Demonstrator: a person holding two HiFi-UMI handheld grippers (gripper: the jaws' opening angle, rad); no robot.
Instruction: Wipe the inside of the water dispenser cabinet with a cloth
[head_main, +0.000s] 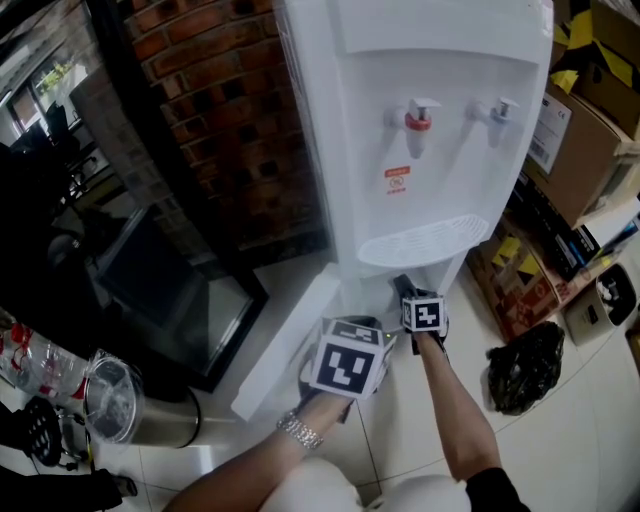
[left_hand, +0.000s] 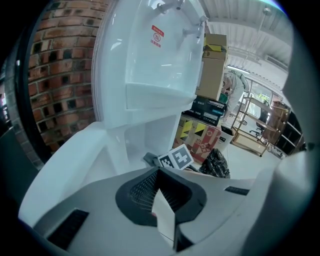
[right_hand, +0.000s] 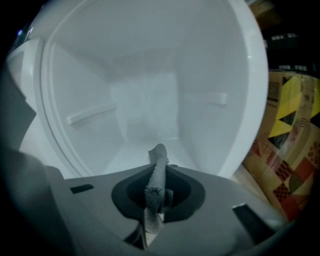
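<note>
The white water dispenser stands against a brick wall, and its lower cabinet door is swung open to the left. My right gripper is at the cabinet mouth under the drip tray, shut on a grey cloth that sticks up from the jaws. In the right gripper view the bare white cabinet interior lies just ahead, and the cloth is not touching it. My left gripper is lower and to the left beside the door. Its jaws look shut with nothing in them. The right gripper's marker cube shows ahead of it.
Cardboard boxes and a black plastic bag crowd the floor to the right of the dispenser. A brick wall and a dark framed glass panel are to the left. A steel container lies at lower left.
</note>
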